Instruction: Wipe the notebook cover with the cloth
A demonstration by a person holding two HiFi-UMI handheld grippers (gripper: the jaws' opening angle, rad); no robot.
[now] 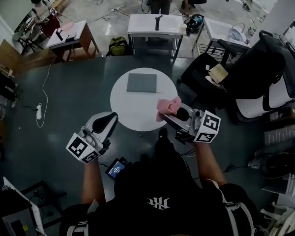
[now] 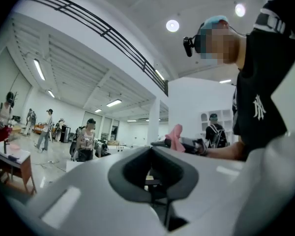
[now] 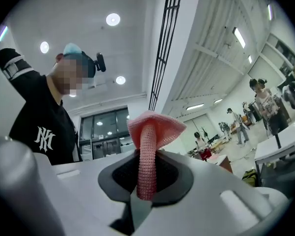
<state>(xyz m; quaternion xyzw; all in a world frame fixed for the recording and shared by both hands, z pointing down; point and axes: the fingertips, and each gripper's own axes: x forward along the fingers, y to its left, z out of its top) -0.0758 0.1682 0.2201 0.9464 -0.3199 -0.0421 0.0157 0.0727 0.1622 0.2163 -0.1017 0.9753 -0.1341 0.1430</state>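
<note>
Head view looks down on a round white counter (image 1: 130, 113) with a grey notebook (image 1: 142, 82) lying flat and closed on its far half. The pink cloth (image 1: 167, 106) is bunched over the counter's near right edge, clamped in the right tool (image 1: 179, 114), and it sits apart from the notebook. The left tool (image 1: 108, 123) hovers at the counter's near left edge, tips over the rim. Left gripper view shows that tool's jaws pressed together with nothing between them, and the right tool with the pink cloth shows beyond. Right gripper view shows the jaws closed tight on a fold of the knitted cloth, which stands up from the pads and flares into a cap at the top. Each tool's marker cube, left (image 1: 82, 148) and right (image 1: 208, 127), faces the head camera in front of the person's black shirt (image 1: 162, 200). Beyond the round counter stand a rectangular white counter (image 1: 152, 26) and a yellow-green backpack (image 1: 118, 45) on the floor.
</note>
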